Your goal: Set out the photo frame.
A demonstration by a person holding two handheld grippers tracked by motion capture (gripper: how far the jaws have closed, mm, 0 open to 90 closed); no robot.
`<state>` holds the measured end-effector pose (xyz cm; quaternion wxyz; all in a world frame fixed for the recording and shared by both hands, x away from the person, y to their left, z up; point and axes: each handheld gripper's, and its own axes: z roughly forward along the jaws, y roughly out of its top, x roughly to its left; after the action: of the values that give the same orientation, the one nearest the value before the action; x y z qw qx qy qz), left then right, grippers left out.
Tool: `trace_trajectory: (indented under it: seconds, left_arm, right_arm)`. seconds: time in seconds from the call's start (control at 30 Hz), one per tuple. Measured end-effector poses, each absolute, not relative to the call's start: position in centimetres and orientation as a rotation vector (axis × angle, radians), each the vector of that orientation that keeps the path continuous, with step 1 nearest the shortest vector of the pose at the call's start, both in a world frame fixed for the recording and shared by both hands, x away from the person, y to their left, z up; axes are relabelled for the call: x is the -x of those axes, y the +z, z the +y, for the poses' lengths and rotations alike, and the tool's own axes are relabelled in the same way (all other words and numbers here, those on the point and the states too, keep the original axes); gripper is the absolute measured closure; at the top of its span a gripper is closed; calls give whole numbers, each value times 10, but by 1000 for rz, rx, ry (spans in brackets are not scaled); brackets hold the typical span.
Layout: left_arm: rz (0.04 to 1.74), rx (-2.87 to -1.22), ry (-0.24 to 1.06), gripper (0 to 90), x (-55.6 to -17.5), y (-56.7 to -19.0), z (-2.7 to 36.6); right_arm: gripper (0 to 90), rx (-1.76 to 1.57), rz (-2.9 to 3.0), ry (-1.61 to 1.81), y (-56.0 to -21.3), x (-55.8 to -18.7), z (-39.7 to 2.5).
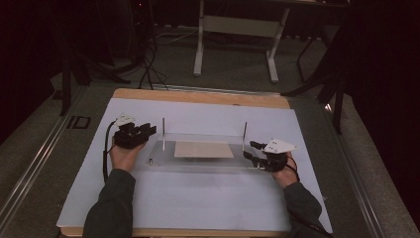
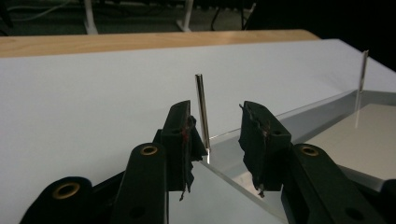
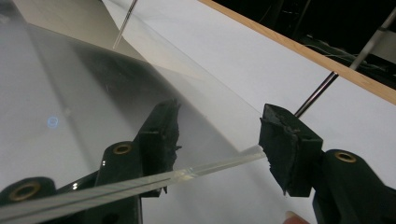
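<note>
A clear plastic plate (image 1: 198, 166) lies on the white sheet with a tan panel (image 1: 204, 149) at its middle. Thin metal pins stand upright at its far corners: a left pin (image 1: 163, 133) and a right pin (image 1: 244, 134). My left gripper (image 1: 148, 130) is open beside the plate's far left corner. In the left gripper view the left pin (image 2: 202, 112) rises between the spread jaws of that gripper (image 2: 219, 123), close to the left one. My right gripper (image 1: 250, 151) is open at the plate's right end. The plate's edge (image 3: 210, 163) crosses between its jaws (image 3: 222, 121).
The white sheet (image 1: 198, 203) covers a wooden table (image 1: 198, 96). A small short peg (image 1: 149, 160) stands at the plate's near left corner. A person's forearms in dark sleeves come in from the bottom. Behind the table, a white desk frame (image 1: 237, 29) stands on the floor.
</note>
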<state>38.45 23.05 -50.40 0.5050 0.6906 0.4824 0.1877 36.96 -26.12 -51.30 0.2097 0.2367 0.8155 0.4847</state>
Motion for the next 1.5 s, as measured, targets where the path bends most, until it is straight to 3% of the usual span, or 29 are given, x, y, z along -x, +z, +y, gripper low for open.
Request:
trace_trajectory:
  seconds: [0.73,1.5]
  left_arm:
    - [1082,-1781,511,541,-356,-513,232]
    - [959,-1842,535,543,-342,-518,236]
  right_arm:
    - [448,-684,2279,1353,-510,-372,-261]
    - [448,-746,2283,1365,-503,-377,-260]
